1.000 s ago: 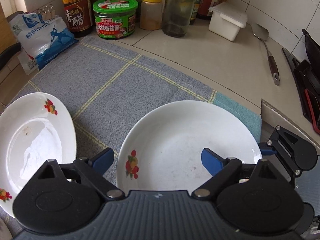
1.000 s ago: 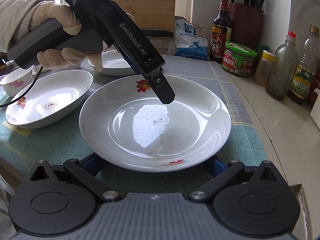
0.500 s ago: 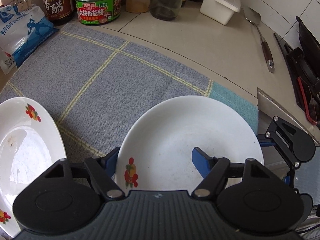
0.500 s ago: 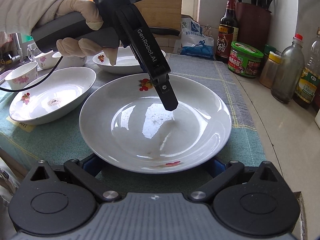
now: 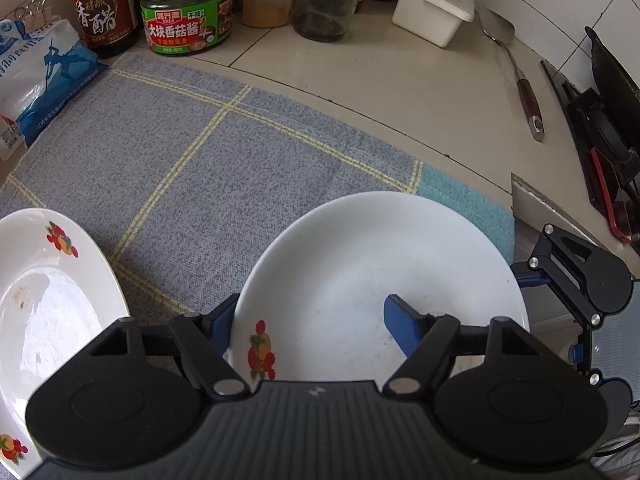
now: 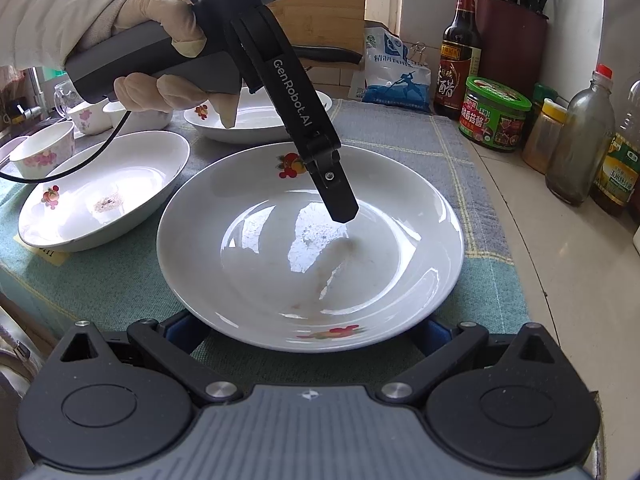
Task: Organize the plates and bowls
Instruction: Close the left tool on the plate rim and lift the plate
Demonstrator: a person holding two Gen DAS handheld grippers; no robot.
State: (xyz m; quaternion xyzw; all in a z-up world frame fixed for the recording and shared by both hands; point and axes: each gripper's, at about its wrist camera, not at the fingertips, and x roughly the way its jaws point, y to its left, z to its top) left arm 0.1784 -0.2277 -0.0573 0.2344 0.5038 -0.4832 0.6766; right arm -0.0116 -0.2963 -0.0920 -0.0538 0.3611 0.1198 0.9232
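Note:
A white plate with fruit prints (image 5: 360, 272) (image 6: 312, 248) lies on the grey checked cloth (image 5: 200, 152). My left gripper (image 5: 312, 320) is open and straddles its near rim, one finger outside at the left, the other finger (image 5: 404, 324) inside the bowl of the plate. In the right wrist view that finger (image 6: 336, 196) hangs just above the plate's middle. My right gripper (image 6: 308, 332) is open at the plate's opposite rim, its fingers hidden under the rim. A second plate (image 5: 48, 304) (image 6: 104, 192) lies to the left, a third (image 6: 256, 120) behind it.
Small floral bowls (image 6: 44, 152) stand at the far left. A soy sauce bottle (image 5: 100, 4), green-lidded jar (image 5: 188, 8), jars, a salt bag (image 5: 40, 76) and a white box (image 5: 436, 4) line the wall. A spatula (image 5: 516, 76) lies on the counter by the stove (image 5: 604, 128).
My left gripper has dropped lower onto the plate's rim and its left finger has slid behind the rim. The right gripper has stayed at the opposite rim.

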